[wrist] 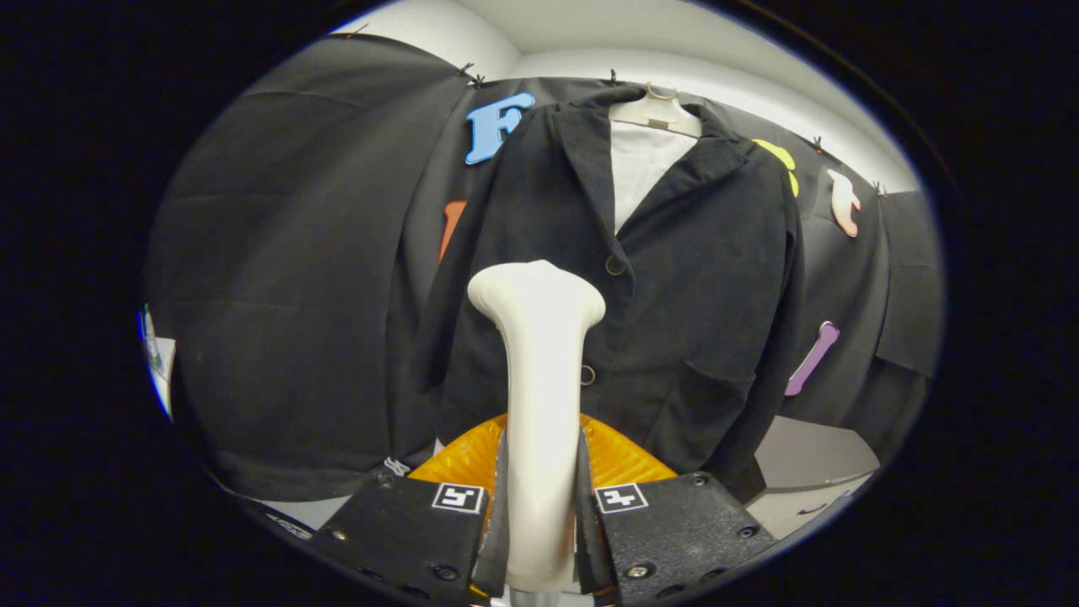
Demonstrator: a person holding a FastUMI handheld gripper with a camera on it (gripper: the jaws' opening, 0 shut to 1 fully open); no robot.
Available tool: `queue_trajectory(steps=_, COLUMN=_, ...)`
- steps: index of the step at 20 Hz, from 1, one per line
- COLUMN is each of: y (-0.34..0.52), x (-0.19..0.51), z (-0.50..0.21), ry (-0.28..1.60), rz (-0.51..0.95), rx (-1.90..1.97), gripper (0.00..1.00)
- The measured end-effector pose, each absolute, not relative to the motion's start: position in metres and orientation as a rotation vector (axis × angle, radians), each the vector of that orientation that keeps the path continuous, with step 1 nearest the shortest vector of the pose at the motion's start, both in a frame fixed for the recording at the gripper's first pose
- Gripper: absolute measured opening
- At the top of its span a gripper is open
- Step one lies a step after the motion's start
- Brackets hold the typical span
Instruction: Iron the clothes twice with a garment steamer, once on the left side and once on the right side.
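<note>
A white garment steamer (539, 371) stands upright between my two fingers, with both pads pressed on its handle. My gripper (540, 506) is shut on it. The steamer's wide head is level with the jacket's middle buttons and looks a short way in front of the cloth. A black jacket (657, 278) with a white shirt inside hangs on a white hanger (656, 114) against the booth wall, straight ahead beyond the steamer. The steamer head covers part of the jacket's left front panel.
An orange ribbed object (620, 459) lies just behind the fingers under the jacket's hem. A grey table surface (813, 459) shows to the right below the jacket. The black cloth wall (295, 295) hangs behind and on both sides.
</note>
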State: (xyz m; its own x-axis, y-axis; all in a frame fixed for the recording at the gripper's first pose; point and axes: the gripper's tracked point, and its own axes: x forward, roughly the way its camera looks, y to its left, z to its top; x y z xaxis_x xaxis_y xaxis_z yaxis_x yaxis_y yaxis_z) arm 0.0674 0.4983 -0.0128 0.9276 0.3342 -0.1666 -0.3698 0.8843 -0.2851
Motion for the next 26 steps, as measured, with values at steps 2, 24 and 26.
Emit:
queue_trajectory(steps=2, y=0.489, x=0.059, z=-0.025, ry=0.137, rz=0.361, rx=-0.331, gripper=0.35)
queue_trajectory(steps=24, y=0.382, x=0.017, z=-0.116, ry=0.362, rz=0.334, rx=-0.382, gripper=0.35)
queue_trajectory(steps=26, y=0.365, x=0.018, z=-0.109, ry=0.356, rz=0.335, rx=-0.374, gripper=0.35)
